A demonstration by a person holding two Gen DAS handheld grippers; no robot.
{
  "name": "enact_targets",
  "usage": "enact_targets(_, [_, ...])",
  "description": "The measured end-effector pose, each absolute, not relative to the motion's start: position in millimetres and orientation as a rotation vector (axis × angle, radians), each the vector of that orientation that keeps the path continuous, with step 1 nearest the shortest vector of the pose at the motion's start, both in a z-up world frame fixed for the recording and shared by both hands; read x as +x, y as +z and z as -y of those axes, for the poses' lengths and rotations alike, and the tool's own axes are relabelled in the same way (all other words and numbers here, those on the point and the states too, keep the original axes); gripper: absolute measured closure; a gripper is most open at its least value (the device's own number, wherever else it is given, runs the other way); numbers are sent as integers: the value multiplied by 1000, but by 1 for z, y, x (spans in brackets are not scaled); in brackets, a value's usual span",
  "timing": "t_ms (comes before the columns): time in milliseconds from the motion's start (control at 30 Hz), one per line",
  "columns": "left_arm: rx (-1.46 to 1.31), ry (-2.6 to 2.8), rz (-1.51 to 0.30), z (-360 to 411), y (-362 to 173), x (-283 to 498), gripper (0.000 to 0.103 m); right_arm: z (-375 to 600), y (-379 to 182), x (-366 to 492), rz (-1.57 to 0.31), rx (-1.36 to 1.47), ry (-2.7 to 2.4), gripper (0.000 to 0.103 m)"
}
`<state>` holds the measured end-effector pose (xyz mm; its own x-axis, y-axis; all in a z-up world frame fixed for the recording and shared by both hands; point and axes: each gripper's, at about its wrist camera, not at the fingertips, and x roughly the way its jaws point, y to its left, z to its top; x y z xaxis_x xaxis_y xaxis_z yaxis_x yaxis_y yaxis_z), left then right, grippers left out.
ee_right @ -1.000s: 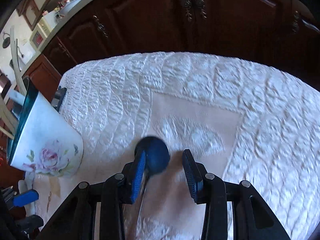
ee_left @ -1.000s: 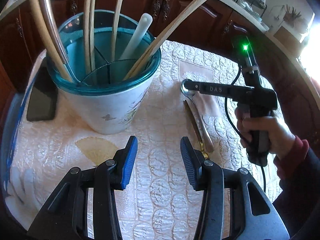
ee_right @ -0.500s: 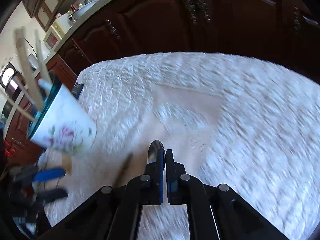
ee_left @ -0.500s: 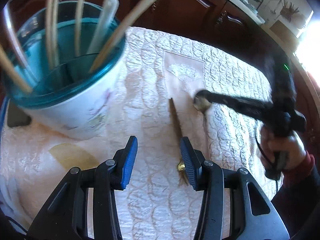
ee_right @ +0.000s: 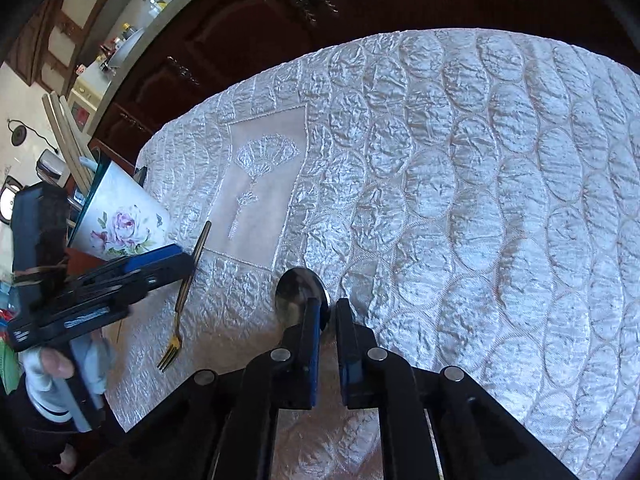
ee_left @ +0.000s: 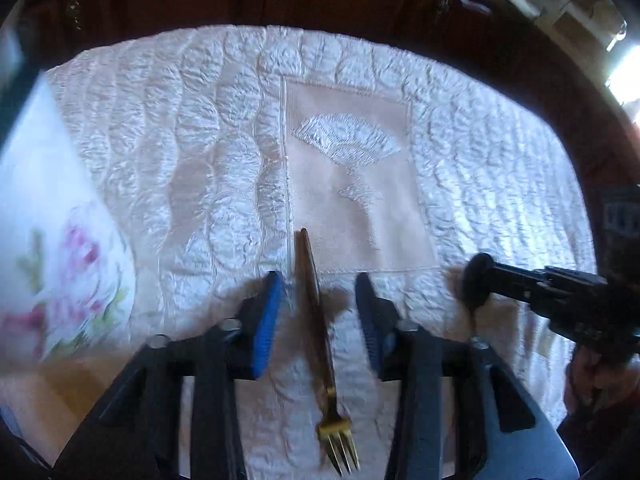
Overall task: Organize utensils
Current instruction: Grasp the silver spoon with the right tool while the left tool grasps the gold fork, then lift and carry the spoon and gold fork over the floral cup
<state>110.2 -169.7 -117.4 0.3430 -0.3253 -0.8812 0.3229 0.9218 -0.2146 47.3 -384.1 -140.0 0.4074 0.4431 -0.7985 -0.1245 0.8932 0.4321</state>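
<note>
Fork lies at lower centre between the gaping left tool; right tool grips spoon; next, I judge, closing on the handle.

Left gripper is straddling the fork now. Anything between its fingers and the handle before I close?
Nothing visible. The left gripper is open with the fork handle lying bare on the quilted cloth between its fingers, nearer the left one. The right gripper, shut on the spoon, is off to the side.
</note>
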Motion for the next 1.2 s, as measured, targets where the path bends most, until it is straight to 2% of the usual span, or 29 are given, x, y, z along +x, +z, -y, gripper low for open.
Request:
enact_targets(167, [-28, -447, -1149, 167, -120, 115, 95, 379, -146, 62, -1083, 368, 386, 96])
enact_targets(267, [-32, -458, -1150, 158, -117, 108, 96, 367, -143, 63, -1055, 312, 378, 96])
enact_targets(400, [-48, -488, -1120, 144, -101, 88, 97, 353, -133, 57, -1028, 250, 365, 101])
enact_targets(833, [-116, -505, -968, 73, -33, 30, 97, 344, -68, 21, -886, 250, 413, 101])
enact_targets(1200, [-120, -442, -888, 41, -1, 17, 97, 302, -15, 11, -770, 182, 470, 101])
